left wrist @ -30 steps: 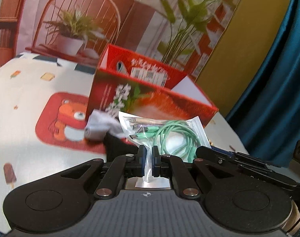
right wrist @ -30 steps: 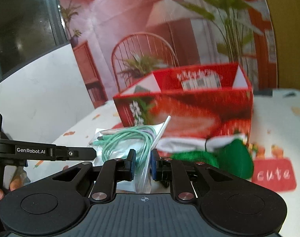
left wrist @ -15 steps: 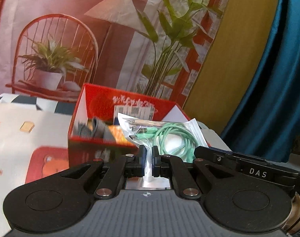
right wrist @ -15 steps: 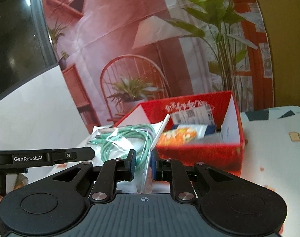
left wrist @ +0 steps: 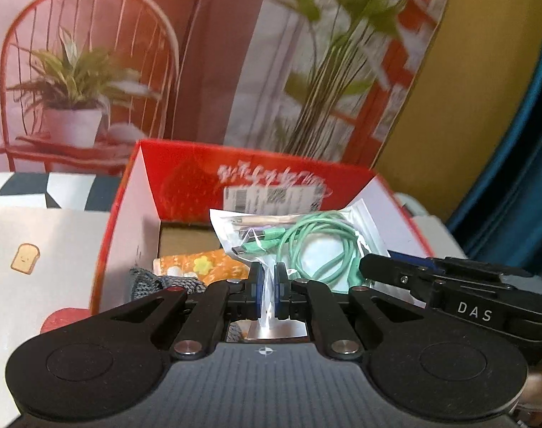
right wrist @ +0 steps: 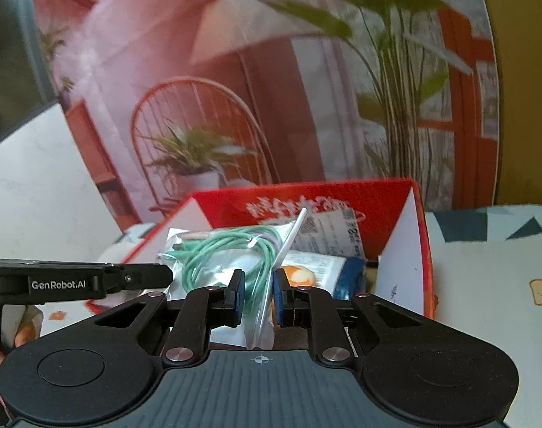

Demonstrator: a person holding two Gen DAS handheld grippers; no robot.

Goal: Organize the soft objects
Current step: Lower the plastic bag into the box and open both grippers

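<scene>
A clear plastic bag with a coiled green cable (left wrist: 306, 246) hangs over the open red box (left wrist: 235, 167). My left gripper (left wrist: 266, 290) is shut on the bag's lower edge. In the right wrist view the same bag (right wrist: 228, 253) sits between the fingers of my right gripper (right wrist: 257, 296), whose jaws stand slightly apart around the plastic. The red box (right wrist: 342, 199) holds a grey knitted item (left wrist: 164, 280), an orange packet (left wrist: 199, 264) and a blue item (right wrist: 351, 278).
The box stands on a white tablecloth (left wrist: 39, 235) with cartoon prints. A printed backdrop (left wrist: 164, 71) with a chair and plants rises behind it. A teal curtain (left wrist: 520, 142) hangs at the right. Each gripper shows in the other's view.
Both grippers have carried the cable bag up and forward, from in front of the box to above its opening. The right jaws have parted a little.
</scene>
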